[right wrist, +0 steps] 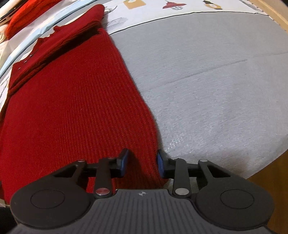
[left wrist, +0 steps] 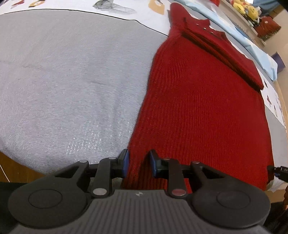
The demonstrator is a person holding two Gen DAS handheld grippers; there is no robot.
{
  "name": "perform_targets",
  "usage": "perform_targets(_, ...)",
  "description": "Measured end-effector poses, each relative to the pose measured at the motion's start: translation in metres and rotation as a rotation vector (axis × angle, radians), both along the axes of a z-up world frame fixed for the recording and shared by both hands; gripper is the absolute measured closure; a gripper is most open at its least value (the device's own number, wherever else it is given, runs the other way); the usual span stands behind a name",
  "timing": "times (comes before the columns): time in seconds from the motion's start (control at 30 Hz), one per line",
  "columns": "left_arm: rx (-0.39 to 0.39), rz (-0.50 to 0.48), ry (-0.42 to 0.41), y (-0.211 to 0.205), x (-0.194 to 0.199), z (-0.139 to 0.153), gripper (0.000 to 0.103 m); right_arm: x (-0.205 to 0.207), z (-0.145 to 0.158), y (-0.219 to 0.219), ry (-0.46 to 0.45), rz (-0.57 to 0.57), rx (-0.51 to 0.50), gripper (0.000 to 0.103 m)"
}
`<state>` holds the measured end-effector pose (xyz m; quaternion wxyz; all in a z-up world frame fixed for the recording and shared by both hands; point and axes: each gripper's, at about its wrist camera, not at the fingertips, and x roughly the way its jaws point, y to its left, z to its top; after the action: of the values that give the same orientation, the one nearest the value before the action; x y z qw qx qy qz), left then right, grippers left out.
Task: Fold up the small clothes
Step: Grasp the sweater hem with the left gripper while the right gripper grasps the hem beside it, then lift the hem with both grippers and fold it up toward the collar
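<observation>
A red knitted sweater (left wrist: 201, 100) lies flat on a grey cloth (left wrist: 72, 75), sleeves folded across its upper part, collar with small buttons at the far end. My left gripper (left wrist: 138, 163) is open, its blue-padded fingers straddling the hem's left corner, one pad over the grey cloth. In the right wrist view the same sweater (right wrist: 72, 108) fills the left side. My right gripper (right wrist: 143, 162) is open over the hem's right corner, with the sweater's edge between its fingers. The tip of the right gripper (left wrist: 280, 172) shows at the far right of the left wrist view.
The grey cloth (right wrist: 216, 81) covers a table with a printed white cover (right wrist: 162, 10) beyond it. A light blue sheet (left wrist: 252, 46) lies past the sweater. Another red garment (right wrist: 27, 12) and yellow plush toys (left wrist: 246, 9) sit at the back. Wooden edge (right wrist: 266, 189) shows nearby.
</observation>
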<state>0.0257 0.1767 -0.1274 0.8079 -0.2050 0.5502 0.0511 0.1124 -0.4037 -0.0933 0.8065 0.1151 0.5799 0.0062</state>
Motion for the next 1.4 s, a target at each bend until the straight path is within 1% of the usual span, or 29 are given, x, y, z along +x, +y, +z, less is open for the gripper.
perform_targets(0.03,0.004,-0.013,-0.004,-0.003,0.000,0.001,0.085,0.000,0.000,0.000,0.001,0.004,0.007,0.078)
perform_targets(0.07,0.006,-0.018,-0.013,-0.004,0.000,0.004,0.089,0.000,0.001,0.001,0.001,0.007,0.018,0.082)
perform_targets(0.1,0.009,-0.015,-0.025,-0.004,-0.001,0.007,0.096,-0.001,0.002,0.002,-0.002,0.007,0.033,0.083)
perform_targets(0.13,0.016,-0.008,-0.039,-0.002,-0.002,0.012,0.096,-0.002,0.003,0.001,-0.008,0.005,0.041,0.084)
perform_targets(0.23,-0.008,0.003,-0.075,0.000,-0.007,0.021,0.096,-0.005,0.012,-0.007,-0.057,-0.020,0.076,0.084)
perform_targets(0.3,-0.004,-0.019,-0.054,-0.004,-0.005,0.018,0.095,-0.007,0.014,-0.010,-0.067,-0.037,0.087,0.084)
perform_targets(0.37,-0.005,-0.049,-0.014,-0.010,0.000,0.009,0.093,-0.006,0.010,-0.010,-0.045,-0.044,0.071,0.082)
perform_targets(0.4,0.013,-0.064,-0.001,-0.013,0.002,0.006,0.085,-0.005,0.007,-0.009,-0.026,-0.043,0.060,0.080)
perform_targets(0.43,0.015,-0.072,0.009,-0.015,0.004,0.004,0.084,-0.003,0.004,-0.007,-0.008,-0.037,0.051,0.077)
perform_targets(0.47,0.016,-0.072,0.010,-0.016,0.005,0.004,0.084,-0.002,0.002,-0.003,0.007,-0.027,0.038,0.076)
perform_targets(0.6,0.008,-0.066,0.012,-0.016,0.007,0.002,0.084,0.000,0.004,0.006,0.007,0.002,0.003,0.074)
perform_targets(1.23,0.029,-0.091,0.014,-0.022,0.001,-0.002,0.083,-0.003,0.004,0.005,0.004,0.019,0.000,0.074)
perform_targets(1.4,0.037,-0.103,0.014,-0.024,0.002,-0.002,0.083,-0.005,0.003,0.008,0.011,0.042,0.003,0.074)
